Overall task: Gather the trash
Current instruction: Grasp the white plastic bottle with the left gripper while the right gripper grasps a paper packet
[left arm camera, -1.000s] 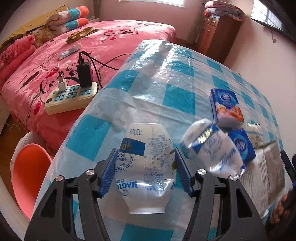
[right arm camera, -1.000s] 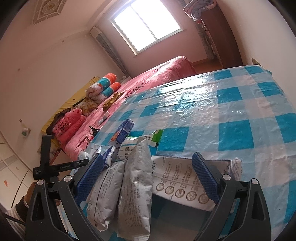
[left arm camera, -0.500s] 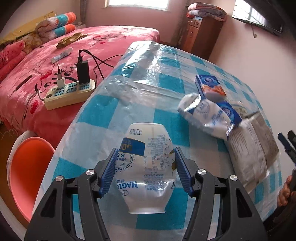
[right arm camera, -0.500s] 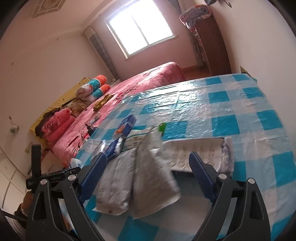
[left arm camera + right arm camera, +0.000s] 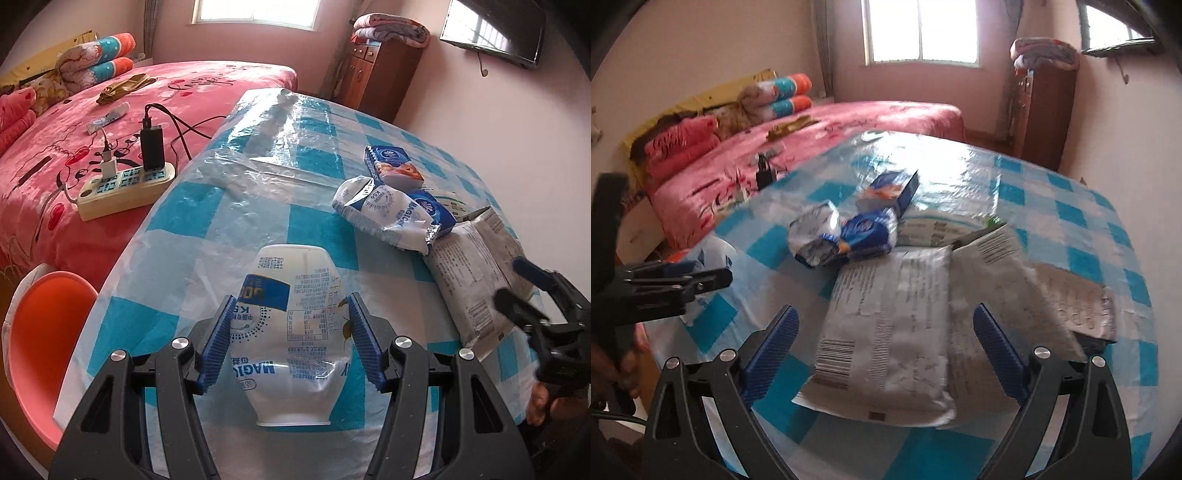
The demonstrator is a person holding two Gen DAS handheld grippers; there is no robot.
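Left gripper (image 5: 290,341): blue ribbed pads pressed on both sides of a crushed white plastic bottle with blue printed label (image 5: 295,325), which it grasps above the near part of the blue-and-white checked plastic tablecloth (image 5: 258,206). The bottle's open mouth points toward the camera.

Right gripper (image 5: 884,350): jaws opening, nothing between the pads. It hangs over the near edge of a flat grey-white printed pouch with a barcode (image 5: 886,332), not touching it as far as can be seen.

Outward from the pouch: a second grey pouch (image 5: 1004,280) overlaps its right side. Farther off lie a crumpled white-and-blue snack wrapper (image 5: 384,218) and a small blue carton (image 5: 391,168), close together. At the far left, off the table, an orange round plastic bin with a white liner (image 5: 40,339) stands beside the pink bed (image 5: 55,155).

Step in hand, by judgement: one item secured on the left, the right lining up the next pickup. Next move calls for lowering the right gripper so the pads straddle the thin pouch edge, then closing; the flat pouch may slide or buckle on the slick cloth
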